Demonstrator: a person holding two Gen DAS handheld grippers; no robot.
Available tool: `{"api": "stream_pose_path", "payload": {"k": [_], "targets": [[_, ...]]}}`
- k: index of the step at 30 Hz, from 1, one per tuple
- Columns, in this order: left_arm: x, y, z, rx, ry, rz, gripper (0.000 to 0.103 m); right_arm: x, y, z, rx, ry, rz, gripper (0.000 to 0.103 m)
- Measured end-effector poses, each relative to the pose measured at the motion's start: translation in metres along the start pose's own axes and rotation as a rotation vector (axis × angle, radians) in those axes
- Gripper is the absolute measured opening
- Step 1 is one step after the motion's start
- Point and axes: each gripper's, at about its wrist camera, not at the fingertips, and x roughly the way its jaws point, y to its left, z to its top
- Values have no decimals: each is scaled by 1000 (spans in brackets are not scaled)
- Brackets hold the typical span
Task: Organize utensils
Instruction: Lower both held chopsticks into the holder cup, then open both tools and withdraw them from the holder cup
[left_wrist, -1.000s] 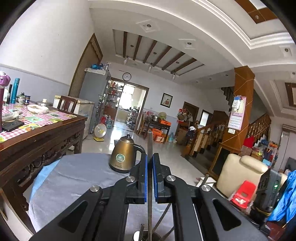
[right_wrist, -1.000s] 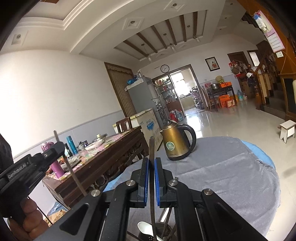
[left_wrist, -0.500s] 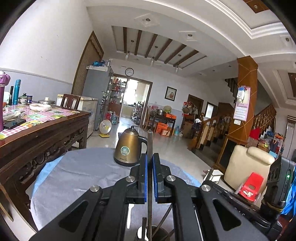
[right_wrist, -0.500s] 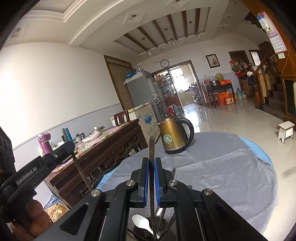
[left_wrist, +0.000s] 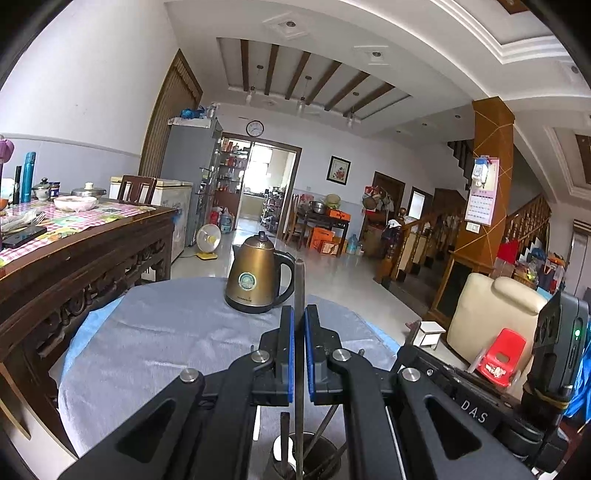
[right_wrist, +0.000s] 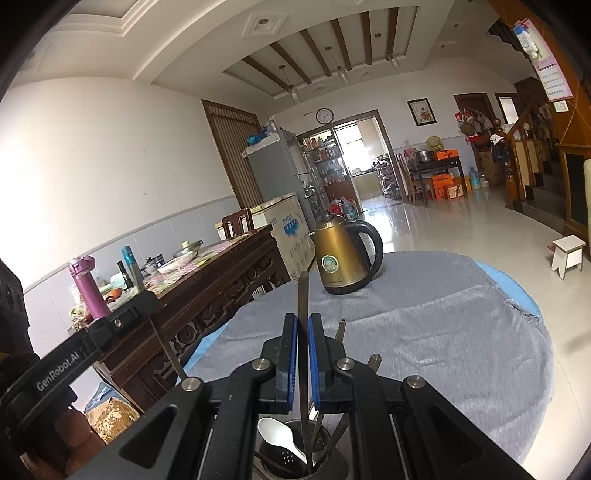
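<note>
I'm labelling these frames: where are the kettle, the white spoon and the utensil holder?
kettle (right_wrist: 338, 254): right wrist view, on its gold body.
white spoon (right_wrist: 272, 430): right wrist view, on its bowl.
utensil holder (right_wrist: 275, 456): right wrist view, on its perforated metal wall.

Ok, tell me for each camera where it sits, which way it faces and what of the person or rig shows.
Left wrist: on the left gripper, facing across the grey-clothed table at the kettle; it clamps a metal utensil, the right gripper's body at right.
Right wrist: on the right gripper, facing the same way, clamping its own utensil; the left gripper and hand show at left.
Shared: kettle, table, utensil holder, wall clock.
</note>
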Motion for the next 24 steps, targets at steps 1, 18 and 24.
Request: {"api": "stream_pose_path", "payload": {"k": [1, 18, 24], "targets": [[-1, 1, 2, -6, -3, -4, 5, 1, 0, 0, 1, 0, 0, 7], [-1, -2, 11, -30, -65, 11, 5, 5, -3, -2, 19, 19, -2, 7], [16, 3, -4, -36, -17, 38, 5, 7, -4, -3, 23, 27, -8, 8]]}}
